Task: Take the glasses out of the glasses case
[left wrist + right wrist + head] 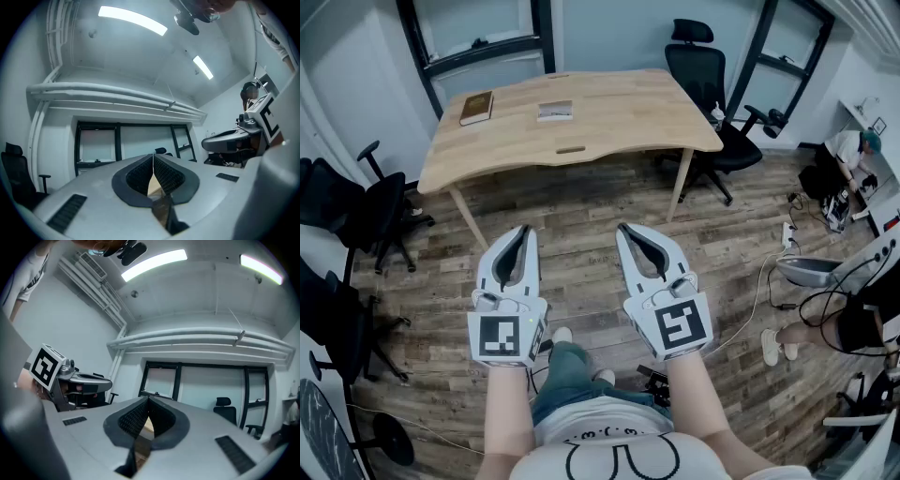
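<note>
Left gripper (pixel 522 231) and right gripper (pixel 624 229) are both hanging clenched and empty, well apart from the table (pixel 619 117). Stepping closer and opening up before reaching is looking smart.

You're standing in an office. Ahead of you is a light wooden tabletop (pixel 619 112) on slim legs. A black swivel chair (pixel 703 84) with a headrest and armrests stands by its far right corner. More black wheeled chairs (pixel 380 211) stand at your left. The floor (pixel 581 239) is wood-look plank. Tall dark-framed windows (pixel 478 37) line the far wall, and long strip lights (pixel 132 20) run across the white ceiling. At your right a power strip (pixel 787 234) and loose cables lie on the floor, and another person (pixel 855 150) is at the far right.
</note>
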`<state>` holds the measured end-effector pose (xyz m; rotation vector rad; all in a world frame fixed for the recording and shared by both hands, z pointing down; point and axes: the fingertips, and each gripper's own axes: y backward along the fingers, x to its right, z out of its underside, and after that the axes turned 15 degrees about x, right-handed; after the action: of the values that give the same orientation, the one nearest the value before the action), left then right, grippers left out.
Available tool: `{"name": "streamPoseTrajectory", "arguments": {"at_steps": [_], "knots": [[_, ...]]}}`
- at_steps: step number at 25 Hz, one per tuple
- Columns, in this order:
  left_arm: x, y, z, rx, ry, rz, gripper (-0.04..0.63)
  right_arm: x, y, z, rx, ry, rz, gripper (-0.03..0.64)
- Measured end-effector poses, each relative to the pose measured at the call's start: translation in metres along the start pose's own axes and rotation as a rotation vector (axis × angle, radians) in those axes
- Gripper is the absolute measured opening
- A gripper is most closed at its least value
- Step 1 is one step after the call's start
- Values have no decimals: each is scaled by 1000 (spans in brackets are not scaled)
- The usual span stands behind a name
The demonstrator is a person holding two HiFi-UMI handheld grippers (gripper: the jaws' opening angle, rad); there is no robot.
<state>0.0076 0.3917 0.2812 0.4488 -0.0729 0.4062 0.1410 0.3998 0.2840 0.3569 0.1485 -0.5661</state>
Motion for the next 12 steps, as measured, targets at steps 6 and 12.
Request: {"name": "streamPoseTrajectory", "arguments": {"at_steps": [6,12], "knots": [[-11,-2,3,10,4,-4,20,-5,-11,-3,19,15,6,51],[-24,-17,23,-1,13,-7,20,4,-31,15,7,-8,6,51]]}}
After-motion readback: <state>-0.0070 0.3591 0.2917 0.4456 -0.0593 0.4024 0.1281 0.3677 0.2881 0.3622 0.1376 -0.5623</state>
